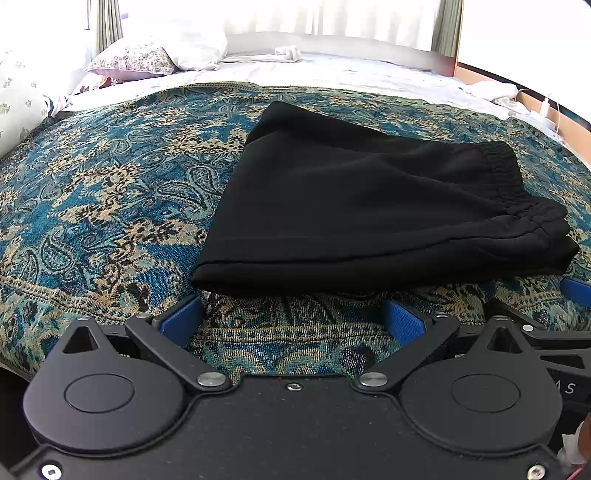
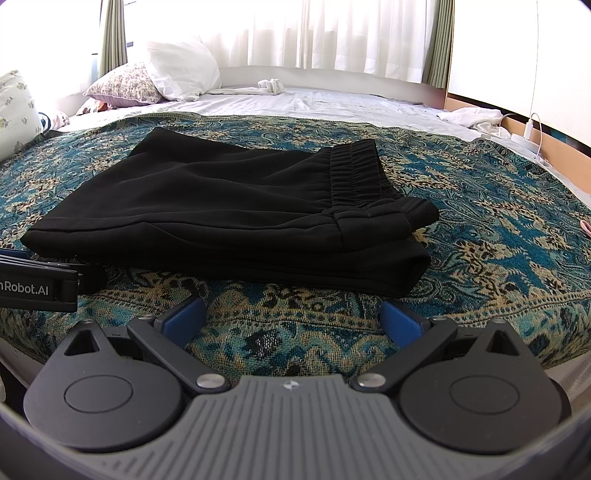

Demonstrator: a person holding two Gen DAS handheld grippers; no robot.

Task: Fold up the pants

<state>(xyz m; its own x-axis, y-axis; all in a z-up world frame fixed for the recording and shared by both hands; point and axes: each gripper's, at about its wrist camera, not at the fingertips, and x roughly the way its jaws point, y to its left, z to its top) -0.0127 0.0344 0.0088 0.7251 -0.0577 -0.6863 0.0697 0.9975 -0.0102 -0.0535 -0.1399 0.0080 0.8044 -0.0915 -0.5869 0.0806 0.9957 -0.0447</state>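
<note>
Lay across a bed under a blue-and-tan paisley bedspread [image 1: 110, 192], with a floral pillow [image 2: 122, 86] and a white pillow [image 2: 181, 72] at far left, white curtains [image 2: 332, 33] behind, and a charger cable [image 2: 533, 129] at far right. Read "nRobot.AI" on the left gripper's body at the left edge of the right wrist view. Rested folded, black pants [image 1: 369, 206], waistband rightward, just beyond both grippers. Spread wide and empty: left gripper [image 1: 293, 317], right gripper [image 2: 293, 317].
</note>
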